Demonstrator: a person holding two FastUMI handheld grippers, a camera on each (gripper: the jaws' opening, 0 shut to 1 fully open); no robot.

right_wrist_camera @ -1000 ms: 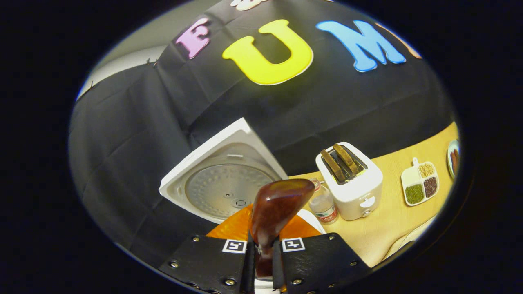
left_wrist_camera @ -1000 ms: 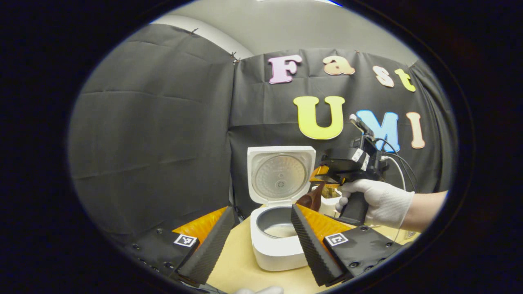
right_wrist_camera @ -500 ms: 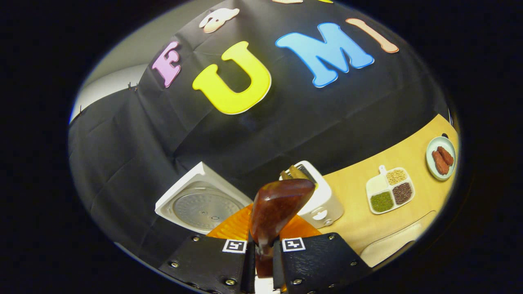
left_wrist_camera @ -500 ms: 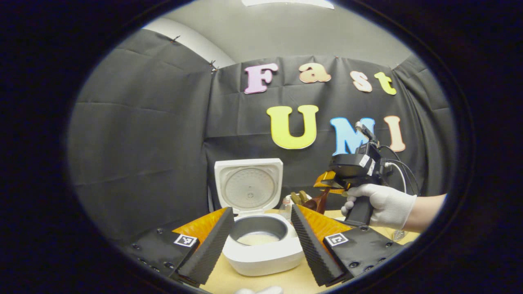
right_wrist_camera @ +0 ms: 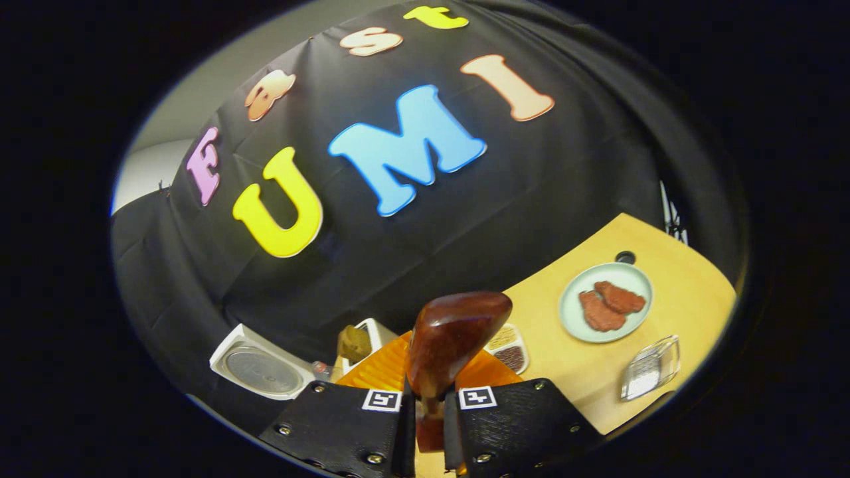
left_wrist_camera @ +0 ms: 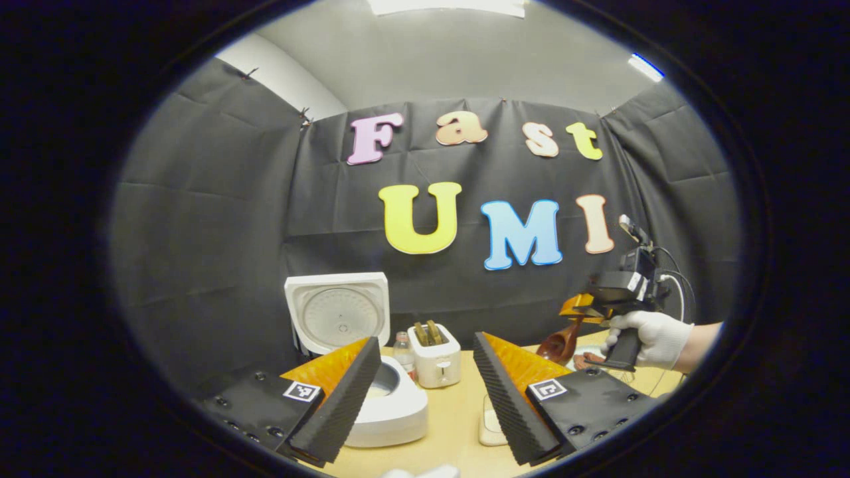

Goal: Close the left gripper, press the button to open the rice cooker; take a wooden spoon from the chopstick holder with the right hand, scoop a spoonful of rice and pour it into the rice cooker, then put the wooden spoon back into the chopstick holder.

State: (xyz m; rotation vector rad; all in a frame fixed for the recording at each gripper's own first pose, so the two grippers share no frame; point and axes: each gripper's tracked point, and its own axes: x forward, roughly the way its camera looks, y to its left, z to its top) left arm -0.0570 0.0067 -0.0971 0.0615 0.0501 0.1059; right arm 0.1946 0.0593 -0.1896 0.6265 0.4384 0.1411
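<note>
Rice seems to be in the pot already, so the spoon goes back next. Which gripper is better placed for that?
Right. The right gripper is shut on the wooden spoon; the left gripper is open, holding nothing, beside the rice cooker.

Light wooden table, open rice cooker, toaster, bottle, plate, divided dish

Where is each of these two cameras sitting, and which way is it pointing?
Left gripper view: rides the left tongs, looking level over the table at the open rice cooker and toaster; its own spread fingers show, with the gloved hand holding the other tongs farther right.
Right gripper view: rides the right tongs, tilted, facing the wall and the plate; its own fingers clamp the wooden spoon.
Shared: rice cooker lid, toaster, spoon.
</note>
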